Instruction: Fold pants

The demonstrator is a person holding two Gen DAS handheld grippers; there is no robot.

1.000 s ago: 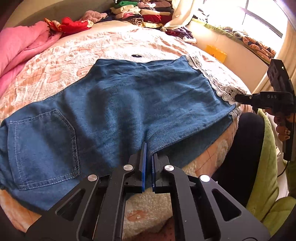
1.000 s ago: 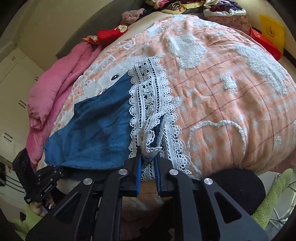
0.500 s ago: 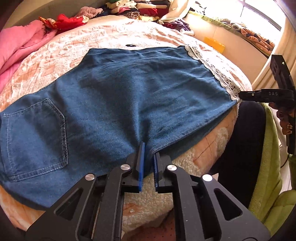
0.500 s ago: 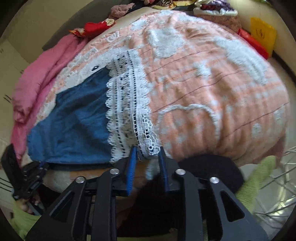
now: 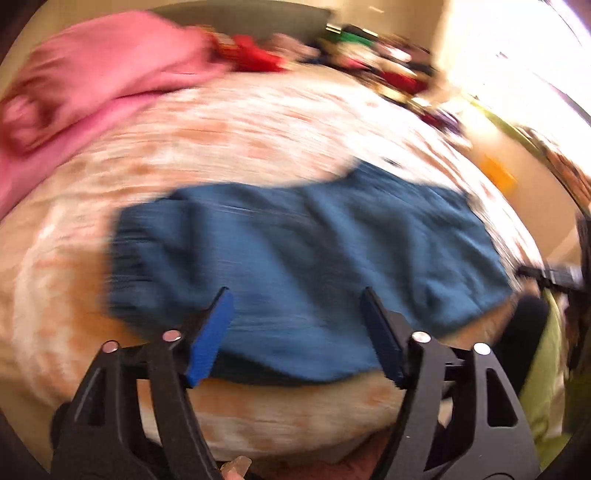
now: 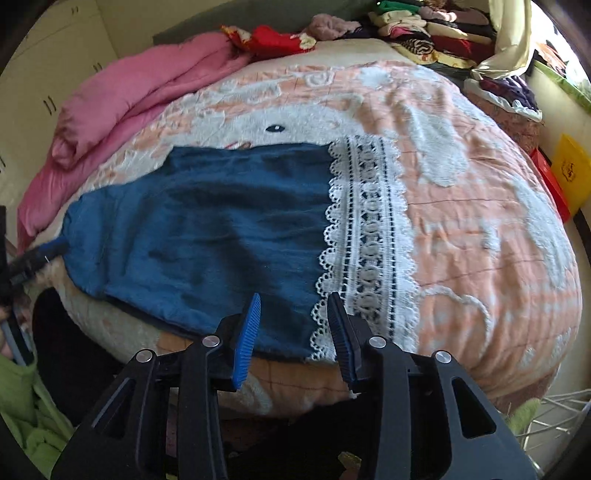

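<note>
Blue denim pants (image 6: 207, 236) with a white lace hem (image 6: 365, 236) lie spread flat across the peach and white blanket (image 6: 480, 229). My right gripper (image 6: 294, 299) hovers over their near edge beside the lace. Its jaws are opening and the pads touch nothing. The left wrist view is blurred by motion. There the pants (image 5: 314, 258) lie beyond my left gripper (image 5: 293, 299), whose jaws are opening wide with nothing between them. A blue pad (image 6: 55, 245) of the left gripper shows at the pants' left end.
A pink quilt (image 6: 129, 96) is bunched at the far left of the bed. Piled clothes (image 6: 424, 33) line the far edge. A yellow box (image 6: 569, 173) stands by the right wall. Green fabric (image 6: 22, 424) and a wire basket (image 6: 554, 406) sit below the bed's near edge.
Both grippers let go of the pants' near edge and their jaws spread. The left one swung away fast and rolled. The lace corner that the right one held now lies flat.
</note>
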